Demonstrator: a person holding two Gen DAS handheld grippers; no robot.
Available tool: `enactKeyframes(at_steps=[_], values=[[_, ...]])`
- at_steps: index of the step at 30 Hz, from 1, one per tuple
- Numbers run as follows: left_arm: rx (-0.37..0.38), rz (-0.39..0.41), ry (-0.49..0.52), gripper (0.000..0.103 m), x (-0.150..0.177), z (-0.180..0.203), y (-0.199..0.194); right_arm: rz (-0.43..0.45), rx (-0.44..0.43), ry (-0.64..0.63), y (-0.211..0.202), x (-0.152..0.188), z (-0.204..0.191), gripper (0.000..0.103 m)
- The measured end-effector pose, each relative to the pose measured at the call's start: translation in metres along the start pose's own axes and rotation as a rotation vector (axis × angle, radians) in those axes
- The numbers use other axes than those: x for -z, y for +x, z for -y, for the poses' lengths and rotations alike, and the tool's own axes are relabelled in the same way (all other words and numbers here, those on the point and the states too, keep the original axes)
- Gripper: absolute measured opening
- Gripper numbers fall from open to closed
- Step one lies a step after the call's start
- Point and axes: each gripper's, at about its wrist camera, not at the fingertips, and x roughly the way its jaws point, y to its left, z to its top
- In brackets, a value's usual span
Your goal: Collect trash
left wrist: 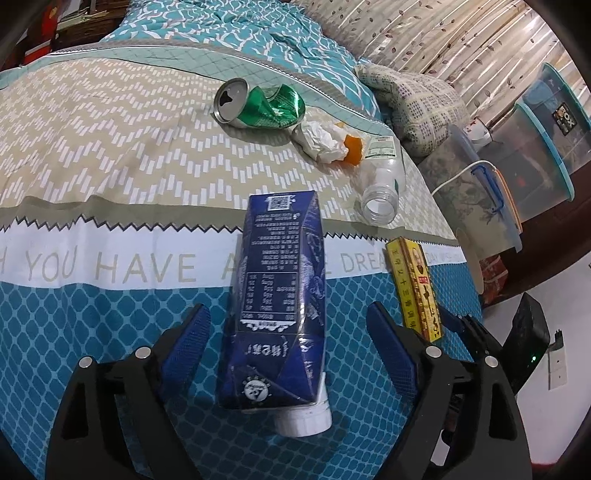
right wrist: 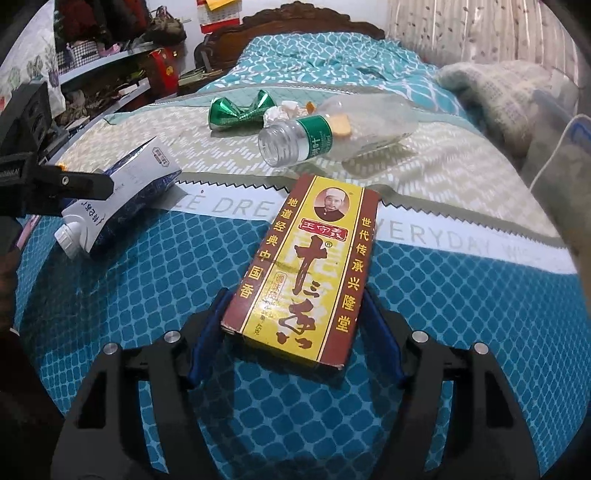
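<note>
My left claw (left wrist: 284,339) gapes wide around the carton (left wrist: 277,295), not touching. My right claw (right wrist: 291,332) sits narrow, flanking the box (right wrist: 306,273); contact unclear. Beyond on the bed (left wrist: 92,147) lie can (left wrist: 258,105), tissue (left wrist: 321,142), bottle (left wrist: 382,181).

- Pretty clearly someone's bedroom at home, from what I see on my feeds: a bed (right wrist: 461,295) with a teal patterned bedspread fills both views
- Carved wooden headboard (right wrist: 295,18) at the far end
- Leaf-print curtains (left wrist: 443,40) alongside
- Cluttered shelves (right wrist: 110,85) and stacked plastic storage bins (left wrist: 535,147) beside it
</note>
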Motion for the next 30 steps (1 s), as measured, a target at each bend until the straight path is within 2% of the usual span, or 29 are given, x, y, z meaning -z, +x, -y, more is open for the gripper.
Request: enactKeyframes(at_steps=[4, 8, 11, 13, 16, 18, 20, 22, 25, 27, 29, 30], values=[[-0.001, 0.002, 0.016, 0.082, -0.001, 0.005, 0.0, 0.064, 0.098, -0.107, -0.01, 0.0, -0.015, 0.069], [-0.003, -0.002, 0.016, 0.082, -0.002, 0.006, 0.003, 0.143, 0.212, -0.272, -0.022, 0.004, -0.041, 0.069], [-0.003, -0.006, 0.016, 0.082, -0.002, 0.007, 0.006, 0.164, 0.239, -0.377, -0.025, 0.009, -0.06, 0.07], [-0.005, -0.008, 0.021, 0.081, -0.002, 0.009, 0.008, 0.161, 0.206, -0.393, -0.027, 0.01, -0.064, 0.07], [-0.007, -0.02, 0.024, 0.071, -0.001, 0.009, 0.013, 0.148, 0.066, -0.334, -0.032, 0.007, -0.064, 0.073], [-0.004, -0.042, 0.012, 0.054, -0.001, 0.006, 0.019, 0.143, -0.017, -0.273, -0.037, 0.003, -0.058, 0.075], [-0.007, -0.041, 0.01, 0.049, -0.002, 0.004, 0.02, 0.145, -0.104, -0.175, -0.044, -0.002, -0.043, 0.075], [-0.001, -0.042, 0.006, 0.048, -0.002, 0.003, 0.019, 0.149, -0.164, -0.063, -0.05, -0.007, -0.024, 0.075], [-0.004, -0.039, 0.008, 0.048, -0.002, 0.003, 0.019, 0.145, -0.214, 0.14, -0.052, -0.008, 0.015, 0.074], [0.003, -0.04, 0.005, 0.048, -0.001, 0.003, 0.018, 0.118, -0.209, 0.254, -0.045, -0.007, 0.04, 0.067], [0.016, -0.031, 0.009, 0.048, 0.0, 0.005, 0.014, 0.078, -0.195, 0.338, -0.034, -0.004, 0.06, 0.049], [0.018, -0.026, 0.014, 0.048, 0.001, 0.007, 0.011, 0.06, -0.192, 0.368, -0.029, 0.0, 0.068, 0.047]])
